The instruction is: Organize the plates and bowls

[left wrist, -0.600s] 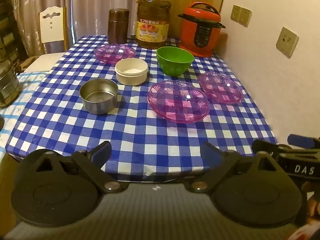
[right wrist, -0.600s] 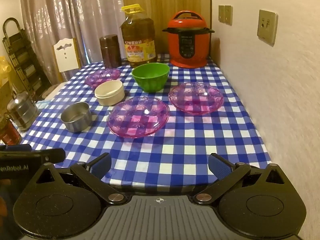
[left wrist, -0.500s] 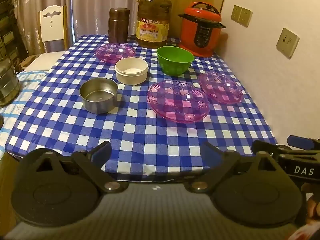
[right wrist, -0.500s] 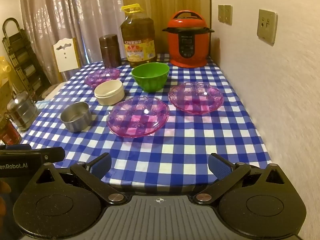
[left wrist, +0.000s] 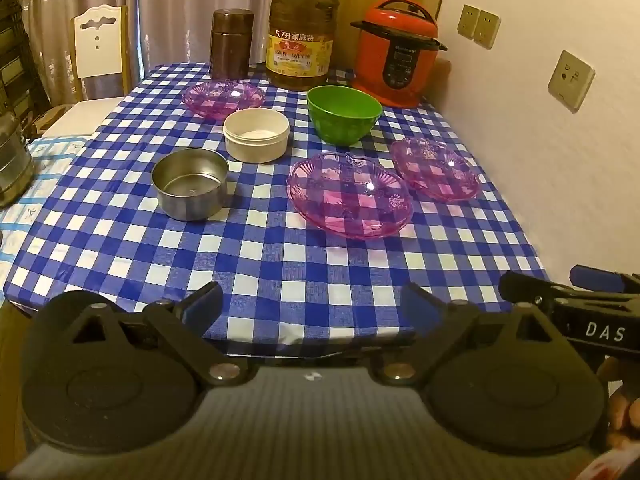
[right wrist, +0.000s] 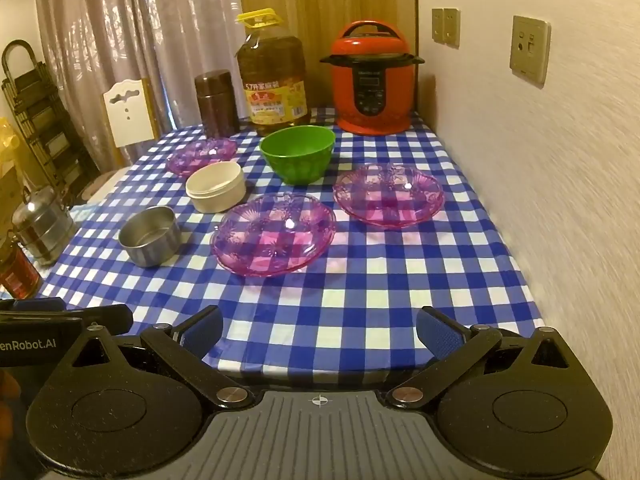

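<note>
- The left gripper (left wrist: 310,304) is hovering at the near edge of the blue-and-white checked tablecloth (left wrist: 280,264), its jaws spread wide and holding nothing.
- The right gripper (right wrist: 318,330) is hovering beside it at the same edge, jaws also spread wide with nothing between them.
- A large translucent pink glass plate (left wrist: 349,195) is lying flat and face up nearest the grippers, holding nothing.
- A round stainless-steel bowl (left wrist: 190,183) is sitting upright well to its left, nothing in it.
- A second pink glass plate (left wrist: 435,168) is lying flat just right of the large one, close to the wall (left wrist: 560,128).
- A cream round plastic container (left wrist: 256,134) is standing open side up behind the steel bowl; nothing shows inside.
- A green plastic bowl (left wrist: 343,114) is standing upright to its right, nothing in it.
- A third, smaller pink glass plate (left wrist: 223,98) is lying farther back on the left.
- A brown cylindrical canister (left wrist: 231,44), a large cooking-oil bottle (left wrist: 302,28) and a red electric pressure cooker (left wrist: 396,52) are standing along the far edge.
</note>
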The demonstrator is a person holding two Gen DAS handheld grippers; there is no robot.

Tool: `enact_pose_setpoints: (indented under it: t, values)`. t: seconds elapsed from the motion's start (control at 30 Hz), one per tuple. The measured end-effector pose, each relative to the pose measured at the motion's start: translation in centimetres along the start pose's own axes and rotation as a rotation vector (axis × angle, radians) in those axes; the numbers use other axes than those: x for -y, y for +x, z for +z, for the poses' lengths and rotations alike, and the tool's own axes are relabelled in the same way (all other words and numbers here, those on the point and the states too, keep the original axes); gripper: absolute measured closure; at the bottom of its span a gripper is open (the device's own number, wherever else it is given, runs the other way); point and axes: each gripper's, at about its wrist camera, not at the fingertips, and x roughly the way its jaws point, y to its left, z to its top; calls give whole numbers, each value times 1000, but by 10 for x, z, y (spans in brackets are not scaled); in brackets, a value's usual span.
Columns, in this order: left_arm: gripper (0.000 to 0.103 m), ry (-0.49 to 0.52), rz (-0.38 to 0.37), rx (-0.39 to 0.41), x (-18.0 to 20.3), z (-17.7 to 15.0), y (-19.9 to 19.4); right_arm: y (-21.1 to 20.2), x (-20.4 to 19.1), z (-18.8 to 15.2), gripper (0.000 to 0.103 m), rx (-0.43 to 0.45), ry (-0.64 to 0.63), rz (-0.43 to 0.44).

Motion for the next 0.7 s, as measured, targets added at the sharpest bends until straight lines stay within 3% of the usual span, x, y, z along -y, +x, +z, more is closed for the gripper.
enact_pose_setpoints:
  t: [0.7]
  values:
    - [9,1,-12,-6,0,-1,1,2,0,1,1,-4,-1,0]
